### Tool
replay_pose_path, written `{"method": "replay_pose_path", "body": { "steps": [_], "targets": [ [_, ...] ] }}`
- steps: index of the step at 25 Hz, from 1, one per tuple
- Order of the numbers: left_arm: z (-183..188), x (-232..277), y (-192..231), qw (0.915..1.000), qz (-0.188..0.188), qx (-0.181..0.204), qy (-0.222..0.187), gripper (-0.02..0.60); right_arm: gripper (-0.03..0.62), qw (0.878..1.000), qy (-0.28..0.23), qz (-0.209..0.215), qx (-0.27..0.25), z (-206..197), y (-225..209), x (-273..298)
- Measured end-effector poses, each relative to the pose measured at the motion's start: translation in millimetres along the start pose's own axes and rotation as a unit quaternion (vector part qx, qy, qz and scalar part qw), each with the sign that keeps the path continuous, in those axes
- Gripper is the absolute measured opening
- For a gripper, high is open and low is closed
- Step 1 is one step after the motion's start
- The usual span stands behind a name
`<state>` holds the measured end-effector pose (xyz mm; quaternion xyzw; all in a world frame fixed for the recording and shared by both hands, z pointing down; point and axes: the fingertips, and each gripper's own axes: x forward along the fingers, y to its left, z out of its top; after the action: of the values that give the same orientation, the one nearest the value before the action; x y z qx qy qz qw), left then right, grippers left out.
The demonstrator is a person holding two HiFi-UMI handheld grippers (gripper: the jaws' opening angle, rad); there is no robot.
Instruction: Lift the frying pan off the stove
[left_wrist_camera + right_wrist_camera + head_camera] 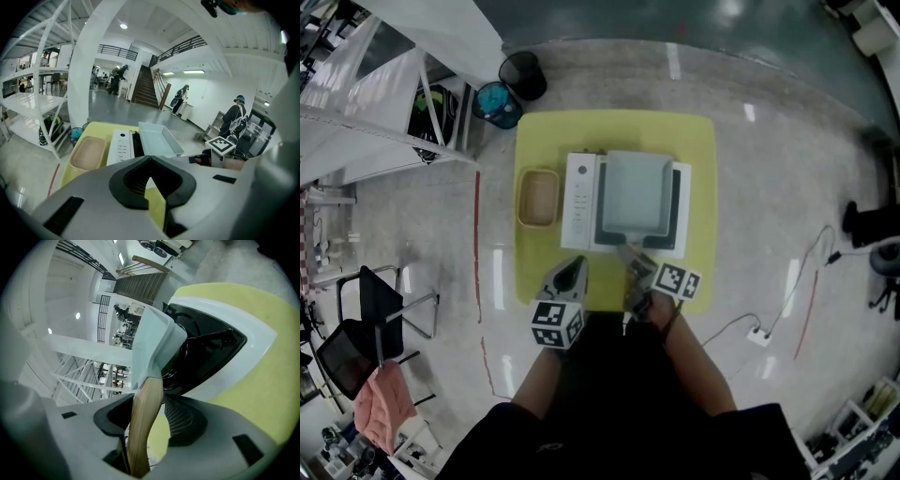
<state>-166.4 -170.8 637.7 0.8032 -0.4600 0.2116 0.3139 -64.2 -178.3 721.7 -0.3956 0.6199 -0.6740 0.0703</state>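
Nearest the person, the left gripper [150, 158] hangs over the near edge of the yellow table [703, 169], jaws together on nothing, apparently parked as the spare hand. Just beside it, the right gripper [151, 405] points along the wooden handle [144, 427] with its jaws apart on either side. The handle lies close against one pad and a sliver of table shows before the other, so I judge the clamp not yet made. Beyond, the frying pan [637, 192] sits on the stove [579, 202], with a beige dish [537, 197] to the stove's left. The pan covers the burner, the handle hides whether it touches the pad behind it, and in the head view the gripper masks the handle's end
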Motion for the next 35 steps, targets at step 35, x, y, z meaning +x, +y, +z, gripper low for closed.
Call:
{"method": "replay_pose_path", "body": {
  "steps": [35],
  "targets": [
    [15,-1,13,0.9993,-0.032,0.011,-0.013,0.044,0.175,0.999,-0.010,-0.029,-0.015,-4,5,-3]
  ]
}}
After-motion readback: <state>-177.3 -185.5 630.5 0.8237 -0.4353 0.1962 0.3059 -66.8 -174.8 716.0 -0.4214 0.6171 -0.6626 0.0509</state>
